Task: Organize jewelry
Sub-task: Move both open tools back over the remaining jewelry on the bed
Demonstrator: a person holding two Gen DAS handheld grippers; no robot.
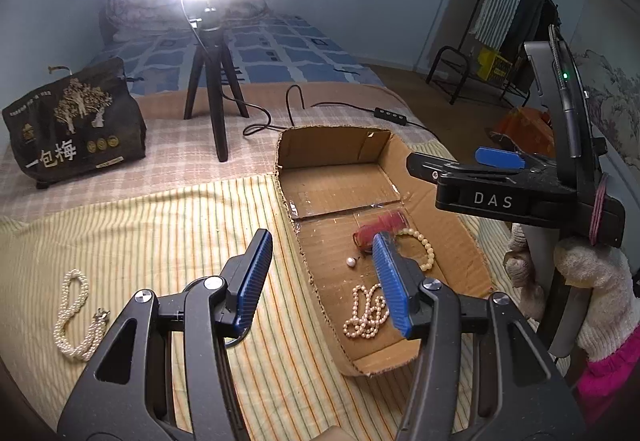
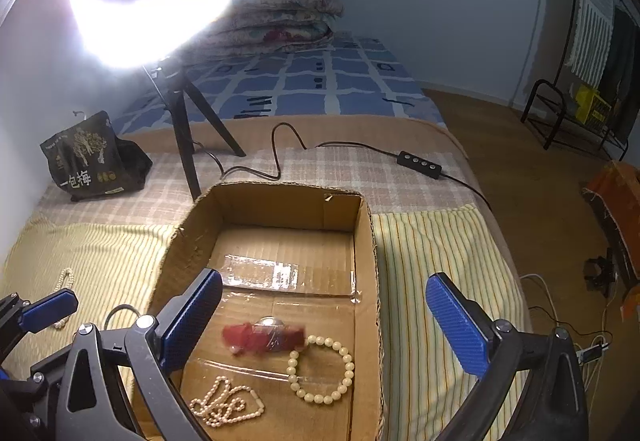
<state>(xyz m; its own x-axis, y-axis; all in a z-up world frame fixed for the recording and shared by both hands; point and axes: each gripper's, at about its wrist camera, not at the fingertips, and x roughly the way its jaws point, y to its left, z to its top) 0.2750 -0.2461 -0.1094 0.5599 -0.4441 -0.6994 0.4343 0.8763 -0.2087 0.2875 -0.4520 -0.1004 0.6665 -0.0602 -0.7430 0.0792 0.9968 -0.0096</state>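
Note:
An open cardboard box [image 1: 452, 209] [image 2: 366, 241] lies on the striped cloth. Inside are a red hair piece [image 1: 380, 227] [image 2: 260, 337], blurred in the right wrist view, a cream bead bracelet [image 1: 424, 245] [image 2: 320, 369], a pearl necklace [image 1: 366, 313] [image 2: 228, 407] and a single pearl [image 1: 351, 262]. A white pearl strand [image 1: 76, 317] [image 2: 64, 281] lies on the cloth left of the box. My left gripper [image 1: 324, 281] is open and empty over the box's left wall. My right gripper [image 2: 324, 321] is open and empty above the box; it also shows in the left wrist view [image 1: 480, 161].
A ring light on a black tripod [image 1: 212, 89] [image 2: 188, 137] stands behind the box, its cable and switch [image 2: 420, 163] trailing right. A dark snack bag [image 1: 76, 125] [image 2: 92, 157] sits at the back left. The bed edge drops to the floor on the right.

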